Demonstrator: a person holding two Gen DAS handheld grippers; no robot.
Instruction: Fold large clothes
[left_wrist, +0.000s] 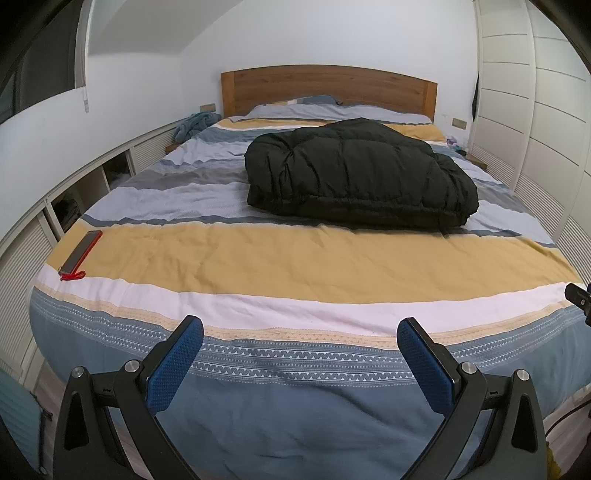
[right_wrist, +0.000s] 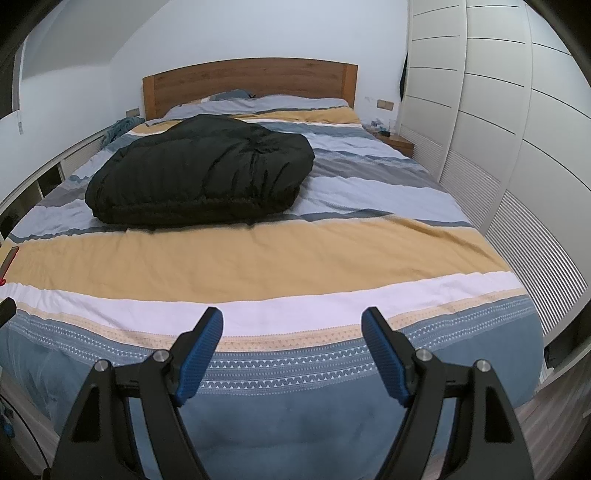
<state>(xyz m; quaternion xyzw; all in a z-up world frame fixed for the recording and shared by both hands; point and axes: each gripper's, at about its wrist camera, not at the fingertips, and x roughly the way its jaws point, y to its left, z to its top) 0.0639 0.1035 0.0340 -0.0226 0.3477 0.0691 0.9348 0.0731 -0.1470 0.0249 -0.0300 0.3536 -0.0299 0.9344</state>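
Observation:
A dark green puffy jacket (left_wrist: 360, 175) lies folded into a thick bundle on the striped bed (left_wrist: 295, 266), past the yellow band. It also shows in the right wrist view (right_wrist: 201, 171), left of centre. My left gripper (left_wrist: 300, 328) is open and empty, held over the foot end of the bed, well short of the jacket. My right gripper (right_wrist: 292, 319) is open and empty too, over the same foot end of the bed (right_wrist: 295, 254). The tip of the right gripper (left_wrist: 578, 297) shows at the right edge of the left wrist view.
A phone in a red case (left_wrist: 81, 254) lies at the bed's left edge. Open shelves (left_wrist: 92, 181) run along the left wall. White wardrobes (right_wrist: 498, 129) stand on the right. A blue cloth (left_wrist: 194, 123) and a wooden headboard (left_wrist: 328, 86) are at the far end.

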